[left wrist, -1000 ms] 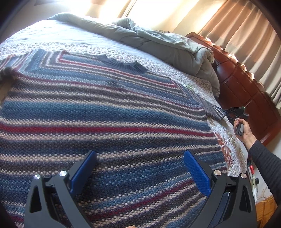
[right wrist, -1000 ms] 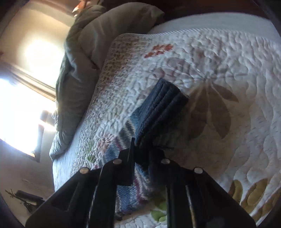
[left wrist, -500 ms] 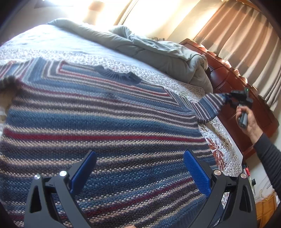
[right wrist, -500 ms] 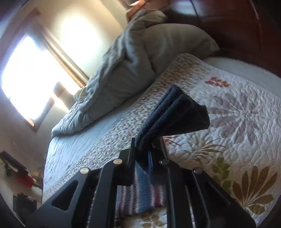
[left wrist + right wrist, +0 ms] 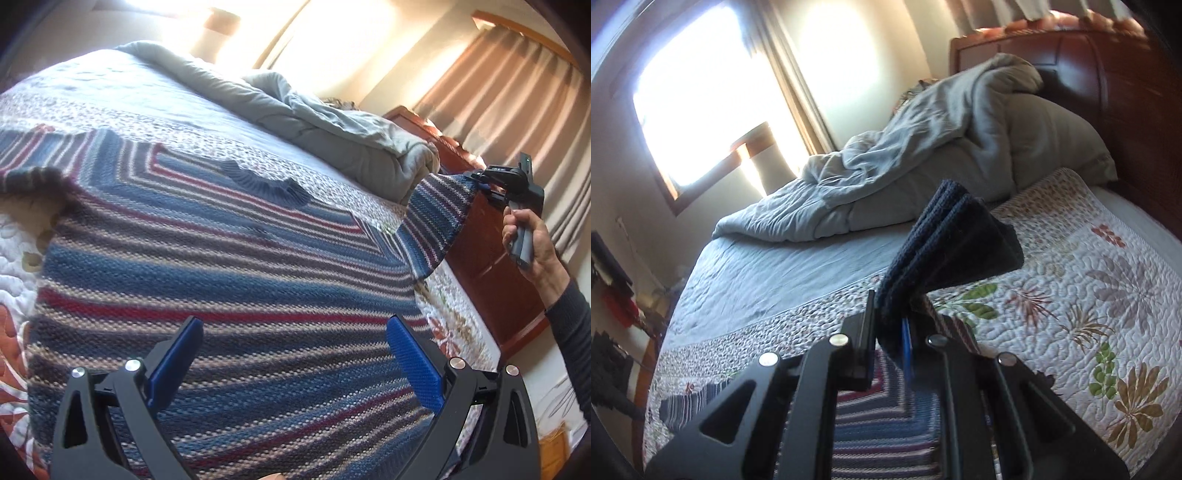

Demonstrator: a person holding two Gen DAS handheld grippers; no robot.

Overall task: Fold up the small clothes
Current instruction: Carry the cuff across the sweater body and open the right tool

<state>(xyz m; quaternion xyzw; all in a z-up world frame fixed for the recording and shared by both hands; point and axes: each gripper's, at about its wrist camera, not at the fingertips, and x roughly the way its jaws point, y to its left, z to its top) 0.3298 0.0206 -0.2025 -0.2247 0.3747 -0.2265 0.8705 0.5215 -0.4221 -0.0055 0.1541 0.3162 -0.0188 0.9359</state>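
Nearest in the left wrist view, the left gripper (image 5: 293, 354) is seen with its blue pads (image 5: 413, 363) spread wide and nothing between them; it hangs over the lower part of a striped sweater (image 5: 221, 280), which is spread flat on the quilt (image 5: 448, 295) of a bed. Farther off, at the right edge of the bed, the sweater's sleeve (image 5: 436, 218) is lifted clear of the quilt by the right gripper (image 5: 480, 179), which is gripped by a person's hand (image 5: 532, 243). In the right wrist view the right gripper (image 5: 892, 314) is seen clamped tight on the dark ribbed cuff (image 5: 945, 240), which sticks up past the fingertips. Beyond, a grey comforter (image 5: 923, 158) is heaped against the wooden headboard (image 5: 1108, 70).
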